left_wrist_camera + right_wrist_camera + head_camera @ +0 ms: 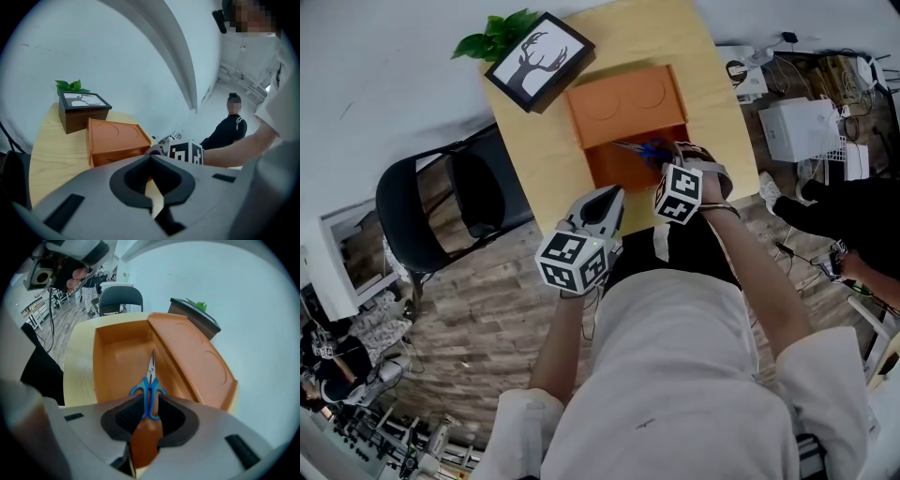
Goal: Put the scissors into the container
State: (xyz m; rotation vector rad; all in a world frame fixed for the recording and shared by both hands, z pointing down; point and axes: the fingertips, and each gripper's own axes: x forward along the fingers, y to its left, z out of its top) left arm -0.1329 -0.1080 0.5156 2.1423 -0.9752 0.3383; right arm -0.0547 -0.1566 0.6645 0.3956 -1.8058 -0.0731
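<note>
Scissors (149, 389): lying inside orange container (112, 357), blue handles between pads.
Right tool (150, 403): jaws spread wide around handles, not visibly pinching.
Left tool (151, 159): jaws pressed together, empty, near table (51, 150).

The orange container (623, 101) sat on the tabletop (534, 141), one half covered by a flat lid embossed with two circles, the other half an open tray. Inside that open tray lay the scissors (149, 386), with blue handle loops and short metal blades closed together, stretched alongside the container's lidded half, near its edge.
</note>
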